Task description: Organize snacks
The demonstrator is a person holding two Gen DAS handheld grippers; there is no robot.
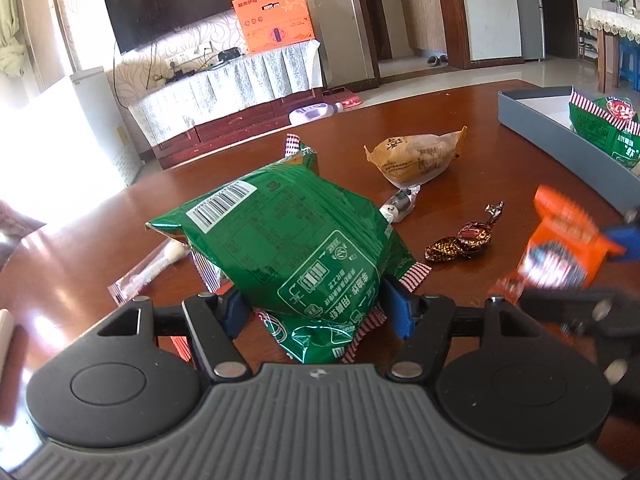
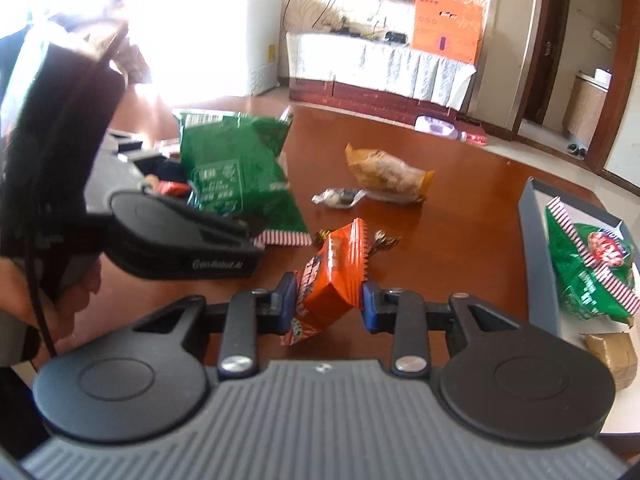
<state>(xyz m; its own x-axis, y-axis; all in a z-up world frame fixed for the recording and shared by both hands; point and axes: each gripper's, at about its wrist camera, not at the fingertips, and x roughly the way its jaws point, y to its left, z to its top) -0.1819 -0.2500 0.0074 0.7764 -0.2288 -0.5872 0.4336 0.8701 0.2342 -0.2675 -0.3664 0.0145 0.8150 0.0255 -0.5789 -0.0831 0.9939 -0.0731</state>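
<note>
Green bag (image 1: 288, 240) over glossy wooden table (image 1: 460, 128).

green bag (image 1: 288, 240), seemingly orange packet (image 2: 332, 280)

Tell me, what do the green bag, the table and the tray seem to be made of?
Green bag: thin glossy plastic film, probably; it crinkles and glints.
Table: seemingly varnished reddish-brown wood; it mirrors the window light.
Tray: matte grey walls, white inside; cardboard or plastic, unclear.

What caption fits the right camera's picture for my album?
Right gripper lifts an orange snack packet over the table, near a grey tray already holding a green bag.
</note>
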